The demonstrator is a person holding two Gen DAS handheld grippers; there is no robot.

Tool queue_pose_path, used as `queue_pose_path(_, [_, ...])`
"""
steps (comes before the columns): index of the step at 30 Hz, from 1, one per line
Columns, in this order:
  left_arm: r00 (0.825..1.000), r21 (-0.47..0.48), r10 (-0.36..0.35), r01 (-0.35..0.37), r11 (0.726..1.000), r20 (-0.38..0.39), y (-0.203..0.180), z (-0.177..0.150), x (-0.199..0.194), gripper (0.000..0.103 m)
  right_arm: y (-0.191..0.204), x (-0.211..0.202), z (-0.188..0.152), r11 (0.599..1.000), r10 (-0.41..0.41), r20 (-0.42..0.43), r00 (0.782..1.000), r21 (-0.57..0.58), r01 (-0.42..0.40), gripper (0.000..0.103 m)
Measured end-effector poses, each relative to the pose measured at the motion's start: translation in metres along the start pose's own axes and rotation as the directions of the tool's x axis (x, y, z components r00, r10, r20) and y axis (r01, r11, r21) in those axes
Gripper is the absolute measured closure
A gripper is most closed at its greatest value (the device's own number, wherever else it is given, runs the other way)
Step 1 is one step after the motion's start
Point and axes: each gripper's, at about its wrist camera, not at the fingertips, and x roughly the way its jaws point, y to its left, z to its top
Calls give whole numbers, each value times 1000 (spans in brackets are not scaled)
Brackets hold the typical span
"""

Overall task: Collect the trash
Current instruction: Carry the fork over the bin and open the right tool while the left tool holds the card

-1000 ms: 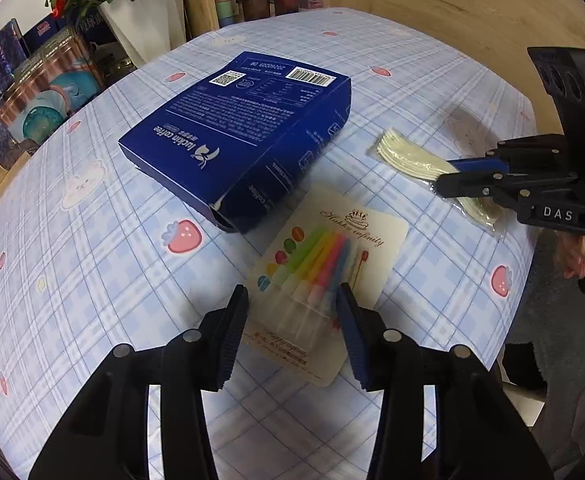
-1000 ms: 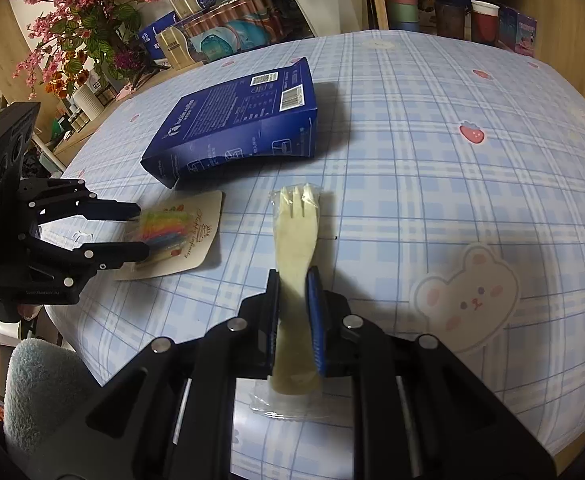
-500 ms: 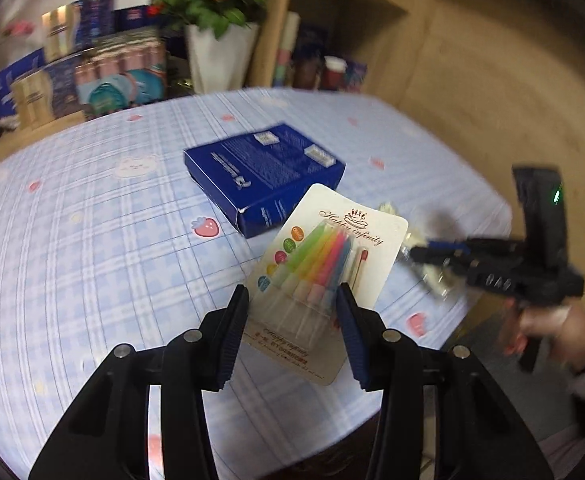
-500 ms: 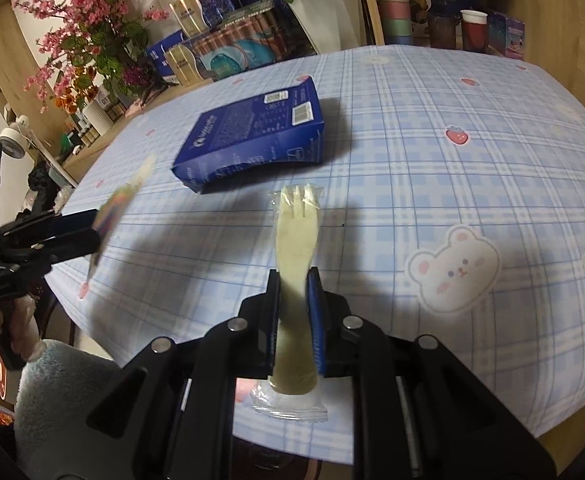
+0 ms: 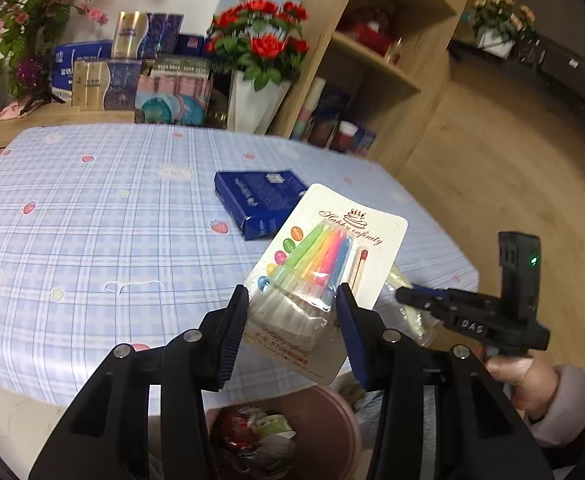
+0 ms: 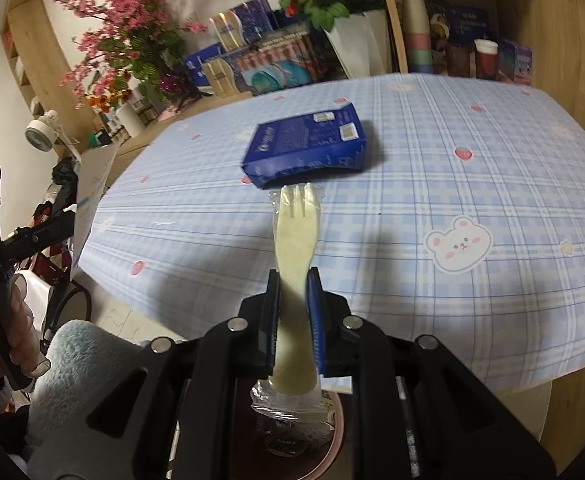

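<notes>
Holding the candle pack (image 5: 324,264), the left hand-held gripper (image 5: 292,320) is half open around its blister; the right hand-held gripper (image 6: 294,300) is nearly closed on the wrapped fork (image 6: 297,232). Both items hang off the counter (image 5: 92,240) edge above the pink bin (image 5: 332,412). Risk: the wide card may catch the bin rim on release and drop outside. A blue box (image 6: 308,144) remains on the counter.

We see a candle card (image 5: 334,256) and a wrapped pale fork (image 6: 297,236) lifted above the pink bin (image 5: 332,420), blue box (image 6: 306,146) flat on the table beyond it
</notes>
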Motion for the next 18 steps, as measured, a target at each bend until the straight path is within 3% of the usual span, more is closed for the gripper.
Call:
queue_pose_path(9, [996,2,-6,6,1000,85,-20,-21,-57,59,36,-20,-21,996,9,-14,1000,-91,-10,86])
queue_pose_path(18, [991,-36,17,-12,999,131,-17,-52,-87,59,70,-25,-43,987,25,-52,998,-158,-33,86])
